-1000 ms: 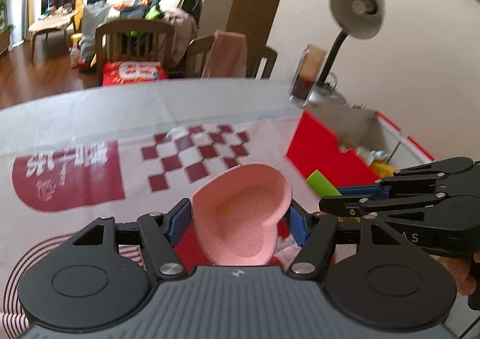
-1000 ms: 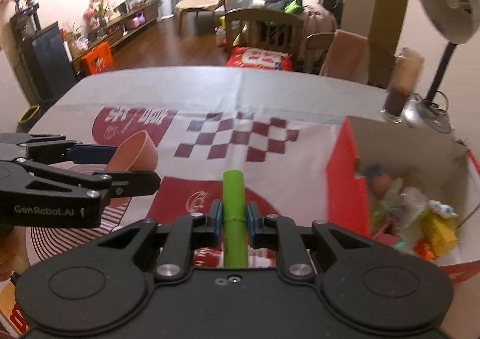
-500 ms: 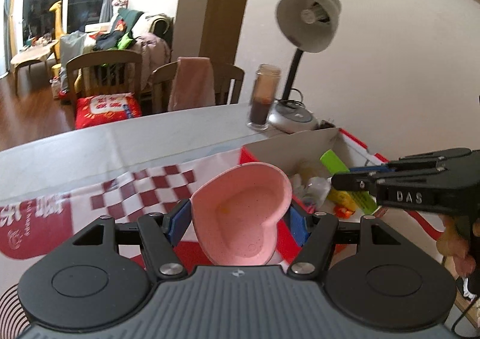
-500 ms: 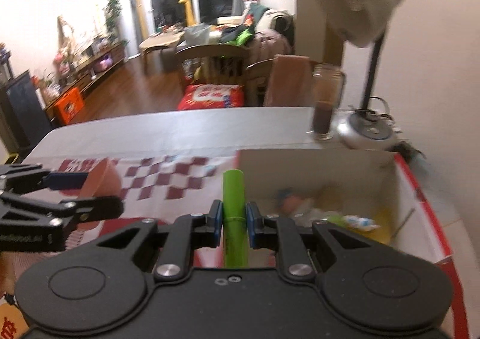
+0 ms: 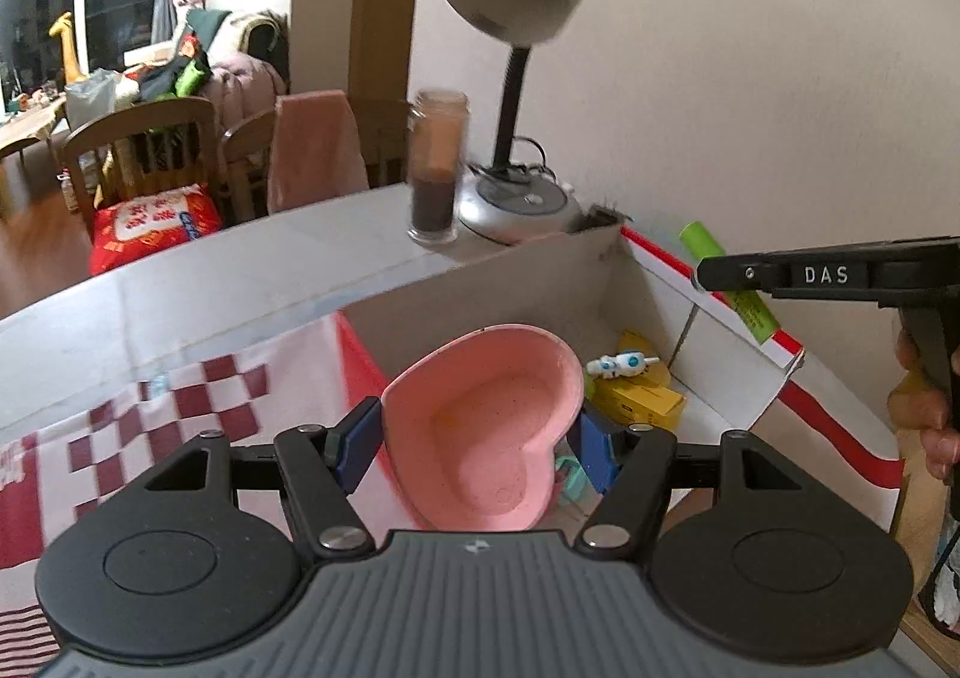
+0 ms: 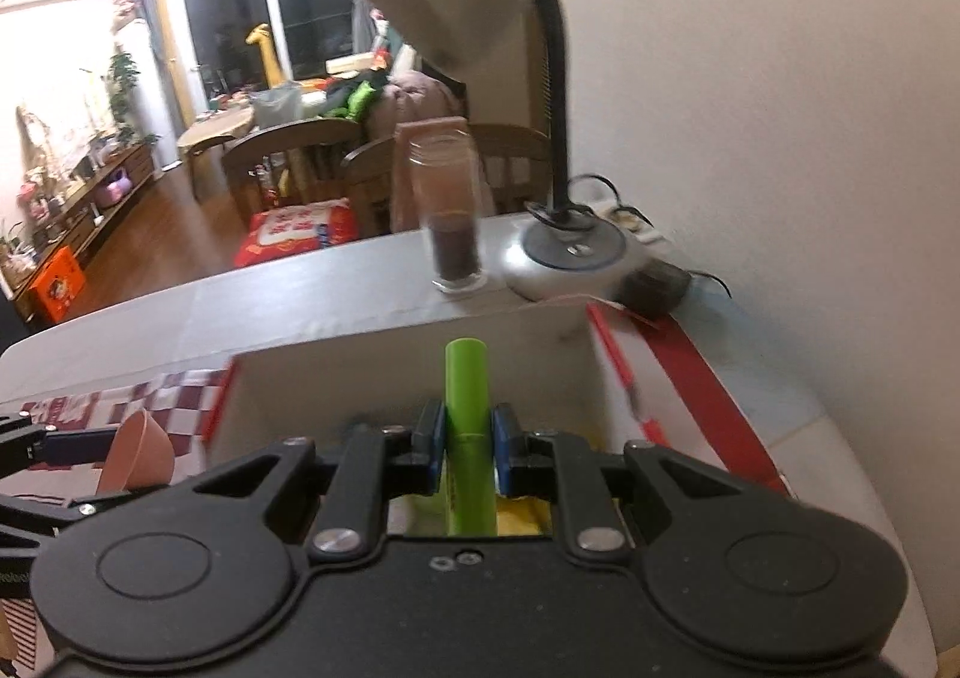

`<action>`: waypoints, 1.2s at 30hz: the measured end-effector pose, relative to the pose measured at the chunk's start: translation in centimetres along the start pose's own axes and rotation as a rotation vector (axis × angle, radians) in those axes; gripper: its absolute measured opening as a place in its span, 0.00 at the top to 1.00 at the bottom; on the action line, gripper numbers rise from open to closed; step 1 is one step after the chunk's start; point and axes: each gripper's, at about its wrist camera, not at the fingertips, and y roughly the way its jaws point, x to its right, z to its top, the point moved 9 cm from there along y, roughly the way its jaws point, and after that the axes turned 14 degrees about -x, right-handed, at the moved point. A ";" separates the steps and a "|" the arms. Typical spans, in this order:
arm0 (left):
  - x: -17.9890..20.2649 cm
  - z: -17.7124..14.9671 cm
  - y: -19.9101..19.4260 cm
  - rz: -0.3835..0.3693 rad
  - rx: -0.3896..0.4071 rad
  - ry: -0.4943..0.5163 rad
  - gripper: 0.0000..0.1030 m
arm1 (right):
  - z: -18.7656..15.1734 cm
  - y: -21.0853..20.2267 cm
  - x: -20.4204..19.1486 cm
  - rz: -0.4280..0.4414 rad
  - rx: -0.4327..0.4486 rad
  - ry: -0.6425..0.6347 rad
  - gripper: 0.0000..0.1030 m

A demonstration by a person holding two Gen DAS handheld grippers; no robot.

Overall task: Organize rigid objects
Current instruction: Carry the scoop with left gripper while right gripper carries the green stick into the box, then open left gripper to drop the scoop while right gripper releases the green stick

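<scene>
My left gripper (image 5: 474, 441) is shut on a pink heart-shaped dish (image 5: 486, 432), held over the near left corner of a red and white cardboard box (image 5: 780, 360). A green tube (image 6: 469, 426) stands between the blue pads of my right gripper (image 6: 469, 441), which is shut on it above the same box (image 6: 408, 372). In the left wrist view the right gripper (image 5: 720, 273) and its green tube (image 5: 729, 282) hang over the box's far right rim. Small toys and a yellow pack (image 5: 639, 399) lie inside the box.
A glass jar (image 6: 453, 216) with dark contents and a desk lamp (image 6: 564, 252) stand on the table just behind the box, close to the wall. A red checked cloth (image 5: 150, 426) covers the table to the left. Wooden chairs (image 5: 144, 150) stand beyond the table.
Both grippers have swung right from over the checked cloth to above the box, each keeping its hold. The lamp and jar now loom much closer.
</scene>
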 end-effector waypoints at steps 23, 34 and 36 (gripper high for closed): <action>7.6 0.8 11.3 -0.052 -0.242 0.085 0.35 | -4.3 7.0 2.4 0.036 -0.226 -0.080 0.85; 7.7 0.4 11.7 -0.110 -0.272 0.032 0.35 | -4.6 6.9 2.7 0.065 -0.226 -0.024 0.75; 7.6 0.4 11.5 -0.113 -0.268 0.025 0.34 | -4.4 6.7 2.7 0.066 -0.219 -0.017 0.73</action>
